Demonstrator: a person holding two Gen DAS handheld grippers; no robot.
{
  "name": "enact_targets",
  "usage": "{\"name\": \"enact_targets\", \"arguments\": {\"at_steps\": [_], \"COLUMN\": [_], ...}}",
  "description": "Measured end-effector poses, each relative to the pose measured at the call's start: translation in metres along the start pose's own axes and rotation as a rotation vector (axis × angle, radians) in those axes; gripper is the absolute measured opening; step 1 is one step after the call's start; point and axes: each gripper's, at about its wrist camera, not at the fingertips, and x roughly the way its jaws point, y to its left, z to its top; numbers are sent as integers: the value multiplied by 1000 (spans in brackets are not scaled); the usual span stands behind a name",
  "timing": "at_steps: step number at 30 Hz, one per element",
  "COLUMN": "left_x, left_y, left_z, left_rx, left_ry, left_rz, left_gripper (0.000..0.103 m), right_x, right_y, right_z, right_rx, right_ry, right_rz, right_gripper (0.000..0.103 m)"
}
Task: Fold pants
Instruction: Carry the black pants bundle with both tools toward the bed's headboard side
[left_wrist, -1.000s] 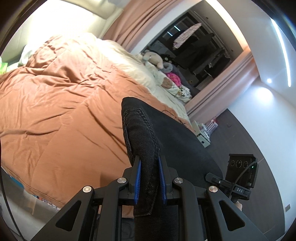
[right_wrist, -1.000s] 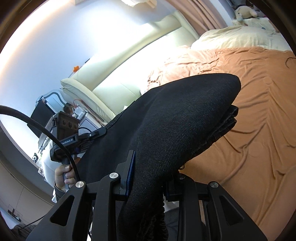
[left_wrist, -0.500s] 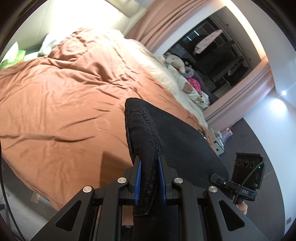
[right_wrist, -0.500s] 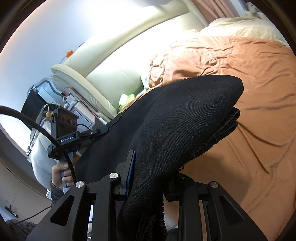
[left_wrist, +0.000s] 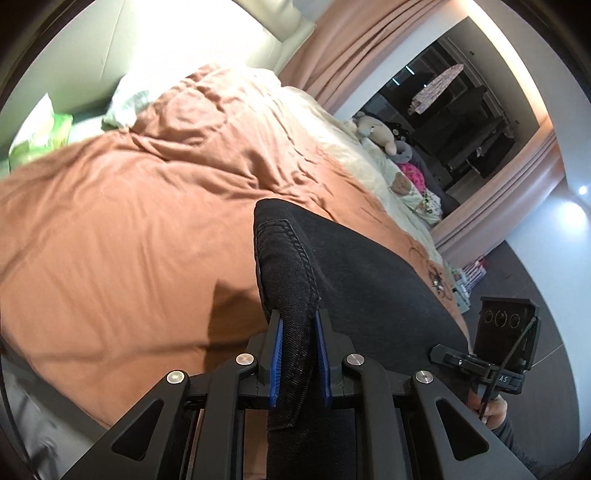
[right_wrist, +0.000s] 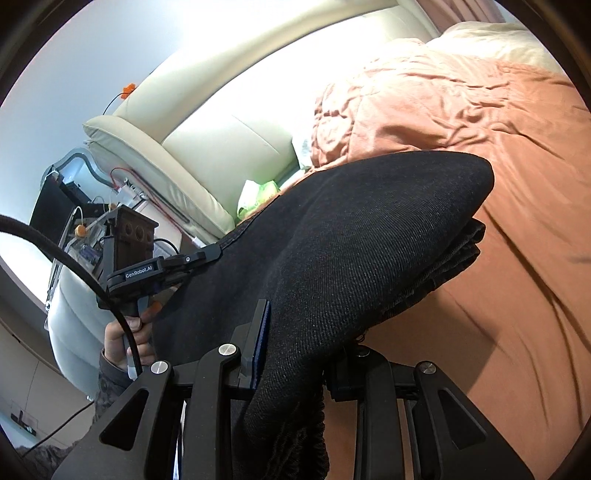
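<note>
Pants (left_wrist: 362, 280) of black denim hang stretched between my two grippers, held up above the bed; my left gripper (left_wrist: 298, 354) is clenched on a stitched edge of the fabric, its blue pads (left_wrist: 276, 360) pressing the cloth from both sides; the hem folds over the top of the jaws and a short tail of it drops below them. From the left wrist view I see the dark cloth run off to the right toward my right gripper (left_wrist: 504, 343), with my right hand (left_wrist: 495, 408) at the handle just below it; I see the same stretch from the right wrist view, where my right gripper (right_wrist: 295, 339) grips a thicker bunch of the pants (right_wrist: 369, 251); only one blue pad (right_wrist: 260, 343) shows there, flat against the fabric, the other is buried under the cloth; several layers stack at the far end of the bunch. My left hand (right_wrist: 127, 341) holds the left gripper (right_wrist: 207, 254) at the left of that view, pinching the far edge of the pants. Below lies the rust-orange bedspread (left_wrist: 129, 240), wrinkled, with a cream sheet (left_wrist: 354, 155) beyond it and stuffed toys (left_wrist: 384, 136) near the far side; a cream padded headboard (right_wrist: 221, 147) stands behind the bed.
</note>
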Motion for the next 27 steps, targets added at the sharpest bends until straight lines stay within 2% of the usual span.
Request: {"name": "enact_targets", "arguments": {"at_steps": [5, 11, 17, 24, 27], "left_x": [-7, -7, -6, 7, 18], "left_y": [26, 61, 91, 115, 125], "left_z": [38, 81, 112, 131, 139], "left_rx": [52, 68, 84, 95, 107], "left_ry": [-4, 9, 15, 37, 45], "left_rz": [50, 57, 111, 191, 272], "left_gripper": [17, 17, 17, 16, 16], "right_x": [50, 96, 143, 184, 203], "right_y": [12, 25, 35, 32, 32], "right_z": [29, 49, 67, 68, 58], "right_rx": [-8, -26, -55, -61, -84], "right_ry": [-4, -7, -1, -3, -12], "right_rz": [15, 18, 20, 32, 7], "right_gripper": [23, 23, 23, 23, 23]}}
